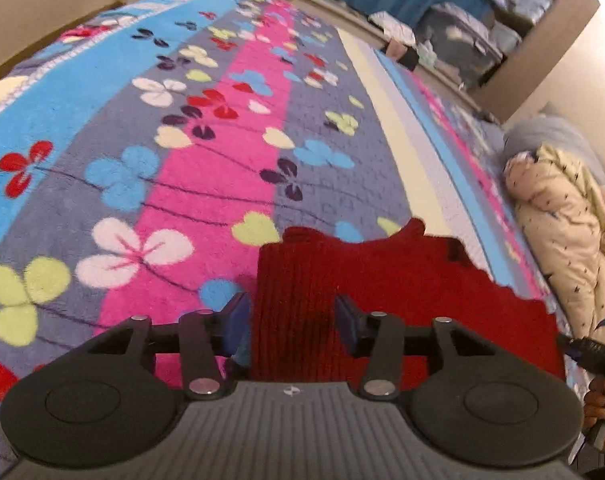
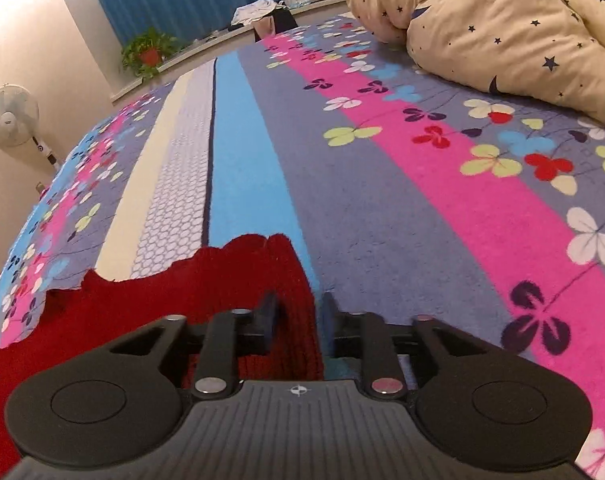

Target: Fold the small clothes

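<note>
A small dark red ribbed knit garment (image 1: 382,292) lies flat on the flowered bed cover. In the left wrist view my left gripper (image 1: 292,322) is open, its jaws straddling the garment's left edge, with one blue pad off the cloth and one over it. In the right wrist view the same red garment (image 2: 150,312) fills the lower left. My right gripper (image 2: 298,320) is open, its jaws astride the garment's right edge. Neither gripper pinches the cloth. The right gripper's tip also shows at the right edge of the left wrist view (image 1: 590,354).
The bed cover (image 1: 222,152) has blue, grey and pink stripes with clover flowers. A cream star-print duvet (image 2: 502,28) is bunched at the bed's right side. A standing fan (image 2: 12,116), a potted plant (image 2: 150,52) and blue curtains stand beyond the bed.
</note>
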{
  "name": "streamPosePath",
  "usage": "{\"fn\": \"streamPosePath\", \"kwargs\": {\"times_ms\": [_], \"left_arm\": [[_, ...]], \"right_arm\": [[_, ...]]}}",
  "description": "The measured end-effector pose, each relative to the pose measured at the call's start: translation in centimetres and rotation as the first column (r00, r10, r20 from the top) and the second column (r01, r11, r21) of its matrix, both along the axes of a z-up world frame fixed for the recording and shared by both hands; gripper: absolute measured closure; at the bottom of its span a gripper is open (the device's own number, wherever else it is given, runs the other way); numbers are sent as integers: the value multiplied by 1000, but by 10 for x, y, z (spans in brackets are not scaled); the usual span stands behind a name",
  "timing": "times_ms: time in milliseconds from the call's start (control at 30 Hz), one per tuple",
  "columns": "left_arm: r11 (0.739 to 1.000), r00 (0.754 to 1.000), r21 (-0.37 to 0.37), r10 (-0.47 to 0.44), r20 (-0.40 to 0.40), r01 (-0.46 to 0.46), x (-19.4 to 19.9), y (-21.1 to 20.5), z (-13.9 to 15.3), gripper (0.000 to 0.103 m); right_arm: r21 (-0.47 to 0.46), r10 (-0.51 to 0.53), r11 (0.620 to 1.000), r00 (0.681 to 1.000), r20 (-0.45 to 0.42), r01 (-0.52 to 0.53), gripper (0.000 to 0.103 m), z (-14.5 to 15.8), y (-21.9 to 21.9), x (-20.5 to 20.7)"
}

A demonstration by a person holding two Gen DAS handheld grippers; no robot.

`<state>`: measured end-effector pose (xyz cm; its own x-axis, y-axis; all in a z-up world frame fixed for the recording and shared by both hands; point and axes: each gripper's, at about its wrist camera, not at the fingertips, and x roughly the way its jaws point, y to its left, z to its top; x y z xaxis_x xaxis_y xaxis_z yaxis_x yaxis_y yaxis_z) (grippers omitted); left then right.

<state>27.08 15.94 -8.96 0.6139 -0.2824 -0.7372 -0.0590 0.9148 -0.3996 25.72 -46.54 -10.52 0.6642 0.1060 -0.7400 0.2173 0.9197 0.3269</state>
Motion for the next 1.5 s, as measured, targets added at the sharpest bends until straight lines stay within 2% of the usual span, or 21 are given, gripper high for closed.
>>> {"fn": "streamPosePath", "kwargs": {"times_ms": [133,167,200,233,333,400,433,467,500,533,633,700,767,800,867,933,1067,1233,1367,1433,1500], "left_arm": [[1000,999,-11,-1,-35,1,9,-2,-16,54],[1000,999,-4,-12,-32,12,10,-2,-17,80],[1000,999,15,-26,-20,26,9,-5,-13,89],[999,1000,46,-28,2,28,8,-9,-9,90],[987,980,160,-32,196,0,-11,-20,27,91],[982,935,185,-26,353,-42,-24,-26,46,91],[974,910,214,-18,414,-78,-28,-30,51,91],[964,897,239,-4,442,-113,-27,-34,52,91],[959,899,249,17,437,-139,-23,-35,49,91],[959,917,244,36,398,-144,-15,-33,41,91],[957,975,272,46,216,-105,9,-34,6,90],[946,994,319,29,103,-61,18,-37,-16,87],[948,997,313,45,65,-63,16,-33,-23,78],[949,996,304,62,67,-80,13,-29,-22,67],[957,993,267,90,81,-109,2,-20,-13,56],[972,993,213,88,79,-103,-9,-15,-2,54],[995,999,85,49,-1,-49,-32,-14,8,32],[999,987,35,4,-158,2,-65,-16,-2,31],[999,982,21,-33,-188,38,-96,-21,-6,33],[998,983,42,-36,-182,44,-112,-26,-5,42],[998,984,38,-39,-176,47,-121,-28,-4,64]], "right_arm": [[43,30,999,999,-31,-29,71,-7,2,3],[29,36,999,999,-26,-35,84,-6,4,4],[5,48,999,999,-12,-48,92,-3,8,3],[-30,52,998,999,17,-51,92,2,10,2],[-75,19,997,983,181,-6,93,29,14,-12],[-127,33,992,952,305,6,93,47,24,-25],[-177,50,984,935,351,13,93,52,32,-28],[-222,54,974,921,385,35,93,56,37,-29],[-236,41,970,917,397,59,93,56,37,-29],[-232,17,969,922,386,79,93,53,34,-24],[-177,-6,983,969,248,52,93,26,22,1],[-183,19,983,992,124,4,92,3,23,18],[-160,11,987,999,39,-5,87,-12,23,27],[-139,-5,990,1000,6,5,83,-16,21,28],[-102,-57,993,998,16,59,62,-13,18,18],[-50,-91,994,994,53,94,54,-2,11,2],[31,-89,996,995,52,87,51,11,1,-26],[93,-14,996,1000,-12,15,38,13,-2,-60],[91,103,991,991,-80,-96,34,11,10,-88],[68,153,987,982,-112,-146,35,8,19,-98],[43,186,982,976,-116,-182,41,7,23,-107]]}}
